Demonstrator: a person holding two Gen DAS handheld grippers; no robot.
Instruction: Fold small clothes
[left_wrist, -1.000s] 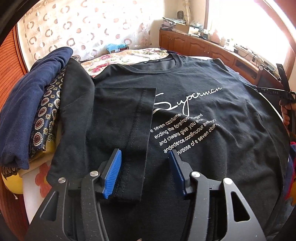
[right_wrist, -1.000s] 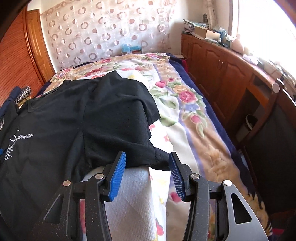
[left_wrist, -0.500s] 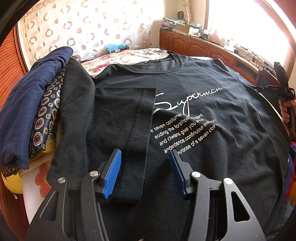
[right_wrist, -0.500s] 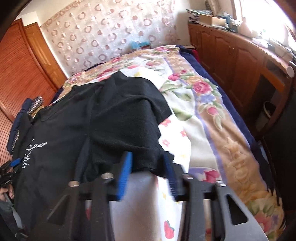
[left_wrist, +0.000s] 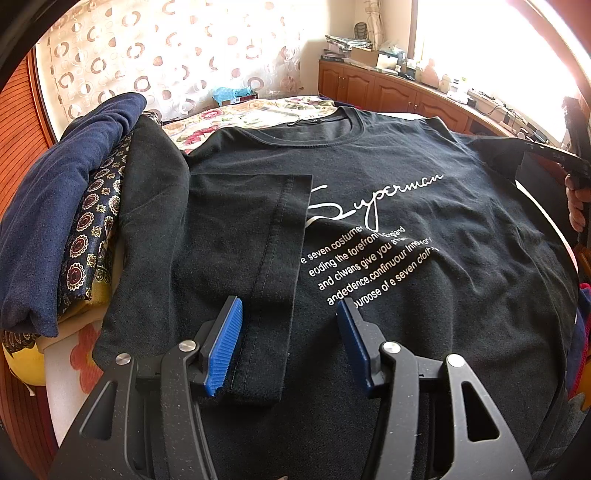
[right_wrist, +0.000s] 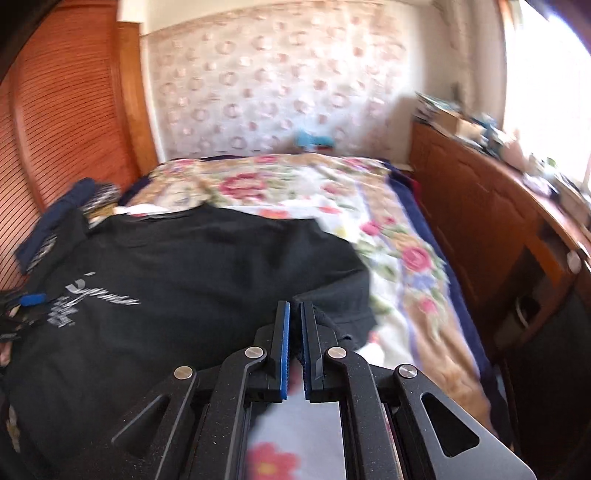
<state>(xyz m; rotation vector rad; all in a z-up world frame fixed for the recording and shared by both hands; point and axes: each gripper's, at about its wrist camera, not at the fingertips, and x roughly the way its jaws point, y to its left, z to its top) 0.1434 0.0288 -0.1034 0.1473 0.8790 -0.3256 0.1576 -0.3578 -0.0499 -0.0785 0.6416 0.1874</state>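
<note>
Closing within the past second, the right gripper (right_wrist: 294, 314) is now pinching what appears, through motion blur, to be the sleeve edge of the black T-shirt (right_wrist: 177, 280), and it is lifting from the floral bedspread (right_wrist: 406, 266). From the left wrist, the left gripper (left_wrist: 290, 314) is hovering at 6 o'clock with jaws apart, touching nothing, while the T-shirt (left_wrist: 424, 258) is lying flat, its folded sleeve (left_wrist: 251, 229) at 9 o'clock beside stacked clothes (left_wrist: 55, 221).
</note>
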